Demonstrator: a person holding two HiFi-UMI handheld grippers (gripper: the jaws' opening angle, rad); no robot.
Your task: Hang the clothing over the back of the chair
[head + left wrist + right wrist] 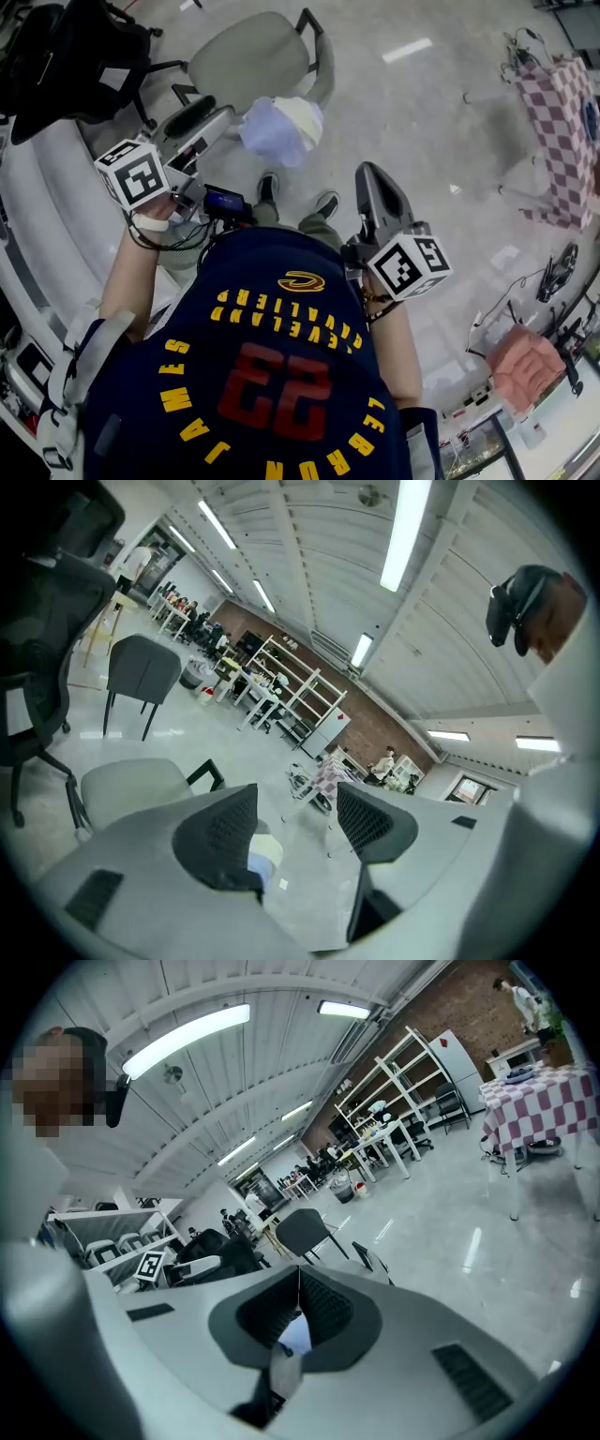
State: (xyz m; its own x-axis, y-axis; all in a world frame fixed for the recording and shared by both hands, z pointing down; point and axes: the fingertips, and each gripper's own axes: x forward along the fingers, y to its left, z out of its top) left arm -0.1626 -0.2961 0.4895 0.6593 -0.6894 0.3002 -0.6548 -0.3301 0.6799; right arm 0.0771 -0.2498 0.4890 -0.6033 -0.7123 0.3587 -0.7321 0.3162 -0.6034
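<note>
1. Left gripper (202,120): jaws set wide, nothing between them; aimed toward the chair.
2. Chair (251,58): pale grey, armrests, nothing draped on it.
3. Clothing (279,127): pale blue-and-white bundle, low in front of the chair, seemingly on the floor, ahead of the person's shoes; neither gripper touches it.
4. Right gripper (371,176): jaws pressed together, nothing pinched.

Step in hand: approach, pickup not yet begun. Next move likely calls for lowering the left gripper onto the bundle and parting the right jaws.

Head camera looks steeply down from above. Each gripper camera sits low, close behind its jaws, facing forward. Head and left gripper views share the grey chair (253,56) at 12 o'clock.
</note>
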